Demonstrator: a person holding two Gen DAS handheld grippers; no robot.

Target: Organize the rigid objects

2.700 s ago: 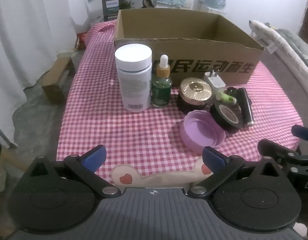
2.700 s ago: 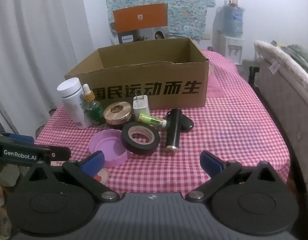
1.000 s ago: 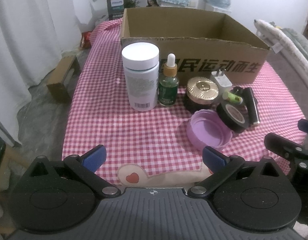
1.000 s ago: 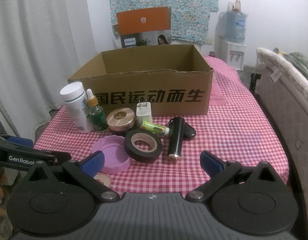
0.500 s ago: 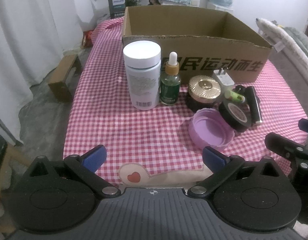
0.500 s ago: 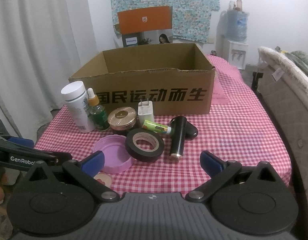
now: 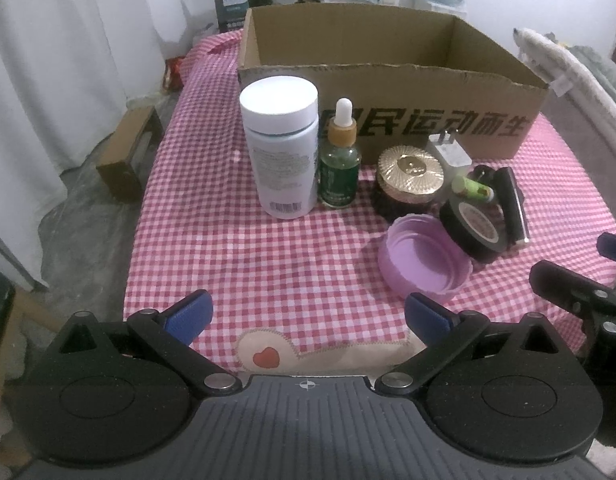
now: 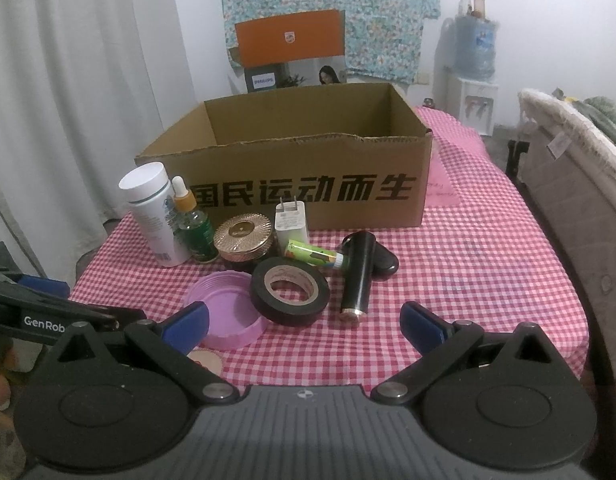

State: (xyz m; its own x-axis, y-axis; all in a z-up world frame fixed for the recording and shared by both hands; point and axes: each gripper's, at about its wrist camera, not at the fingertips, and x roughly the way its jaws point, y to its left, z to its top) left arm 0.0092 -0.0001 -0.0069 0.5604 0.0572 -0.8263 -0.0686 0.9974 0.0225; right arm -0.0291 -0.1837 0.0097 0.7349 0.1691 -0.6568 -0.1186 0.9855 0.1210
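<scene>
Left gripper (image 7: 306,314): jaws spread wide and empty, hovering over the near edge of the tabletop (image 7: 228,264), nothing between the blue pads.
Right gripper (image 8: 304,322): jaws likewise released and holding nothing, low at the near edge; the purple lid and the tape roll lie just beyond them.
Nearest things: purple lid (image 8: 224,316) lying open side up, touching or just beside the black tape roll (image 8: 290,290); right of the roll a black cylinder (image 8: 357,276) lies on its side, pointing near to far.
Middle row: green tube (image 8: 309,254) lying across, a dark oval object (image 8: 383,262) behind the cylinder, a gold-lidded jar (image 8: 244,242), and a white plug adapter (image 8: 290,220) standing against the box.
Left end: white bottle (image 7: 282,148) upright, with the green dropper bottle (image 7: 339,160) just beside it on its right.
Destination: cardboard box (image 8: 308,160), open at the top, at the far side behind the row; what can be seen of its inside looks bare.
Step in hand: judged as the very start, an approach before the first pick, since every item sits outside the box.
Next move: probably one gripper goes down on a near item and closes, then lifts it over the box's front wall.
Caution: the crowded items on the right touch one another, so a grasp there may nudge the neighbours.
</scene>
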